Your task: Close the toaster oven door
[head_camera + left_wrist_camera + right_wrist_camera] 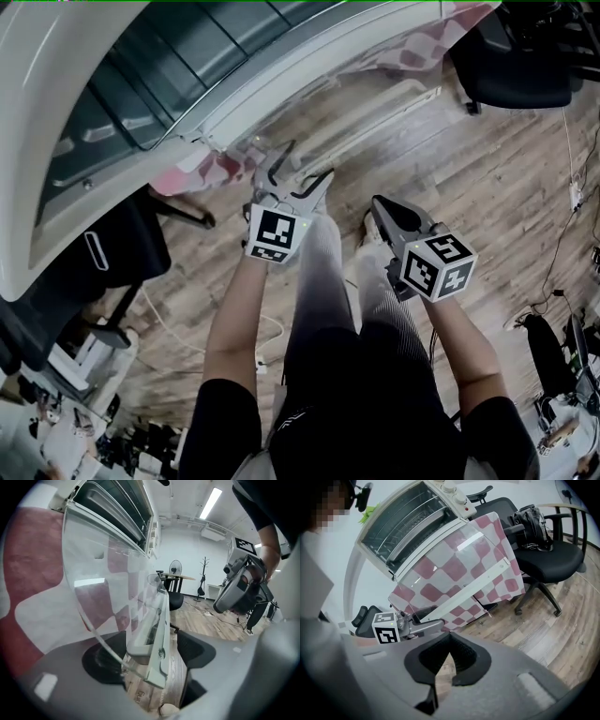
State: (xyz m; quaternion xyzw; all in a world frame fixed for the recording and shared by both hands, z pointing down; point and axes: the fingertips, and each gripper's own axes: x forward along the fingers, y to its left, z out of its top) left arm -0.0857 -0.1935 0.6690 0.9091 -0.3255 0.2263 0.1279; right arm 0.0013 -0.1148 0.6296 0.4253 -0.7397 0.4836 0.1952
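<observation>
The white toaster oven (pixel 103 112) stands at the upper left with its glass door (pixel 459 559) swung open and hanging down over a red-and-white checked cloth. The door's white handle bar (pixel 157 630) runs between the jaws of my left gripper (pixel 154 656), which are spread wide and stand off it on both sides. In the head view that left gripper (pixel 300 178) reaches up to the near end of the handle (pixel 366 108). My right gripper (pixel 380 208) hangs lower to the right over the floor, its fingertips (pixel 461 644) meeting with nothing held.
The checked cloth (pixel 497 541) drapes over the table's edge. A black office chair (pixel 543 550) with a bag (pixel 529 515) on it stands to the right, another black chair (pixel 103 253) to the left. Wood floor (pixel 487 178) with cables lies below.
</observation>
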